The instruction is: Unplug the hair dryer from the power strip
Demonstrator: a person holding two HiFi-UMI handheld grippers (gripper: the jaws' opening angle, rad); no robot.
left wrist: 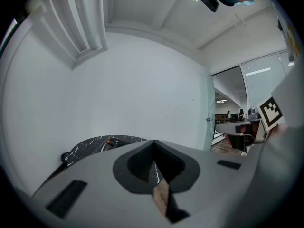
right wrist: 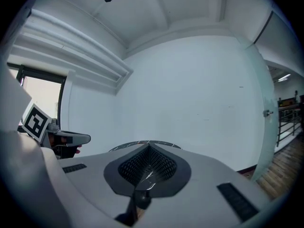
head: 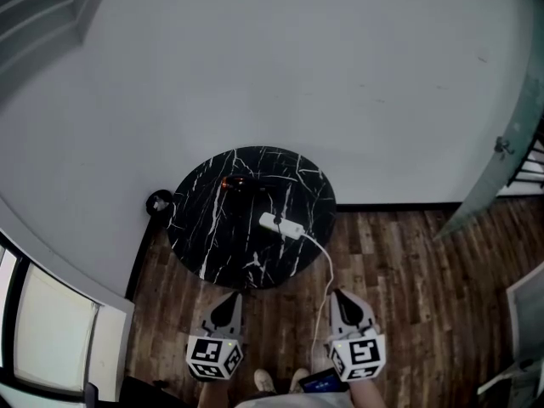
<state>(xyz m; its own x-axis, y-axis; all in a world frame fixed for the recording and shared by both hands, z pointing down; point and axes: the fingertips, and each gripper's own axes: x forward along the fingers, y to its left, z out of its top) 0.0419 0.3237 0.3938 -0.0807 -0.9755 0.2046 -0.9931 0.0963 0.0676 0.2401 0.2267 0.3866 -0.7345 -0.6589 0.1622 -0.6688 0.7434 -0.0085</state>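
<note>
A round black marble table [head: 223,236] stands against the white wall. On its far side lies the dark hair dryer [head: 236,184] with an orange spot. The white power strip [head: 281,225] rests at the right of the tabletop, and its white cable [head: 328,272] trails off the edge to the floor. My left gripper [head: 231,298] and right gripper [head: 337,296] hover over the floor in front of the table, both shut and holding nothing. In the left gripper view the shut gripper [left wrist: 153,144] points at the table [left wrist: 90,145] and hair dryer [left wrist: 112,141]. The right gripper [right wrist: 148,146] faces the table's rim [right wrist: 122,147].
A small black round object [head: 159,202] sits on the floor left of the table. Dark wood flooring [head: 408,270] spreads to the right, where a glass door [head: 497,164] stands. A window [head: 42,330] is at the lower left. The person's shoes [head: 276,382] show between the grippers.
</note>
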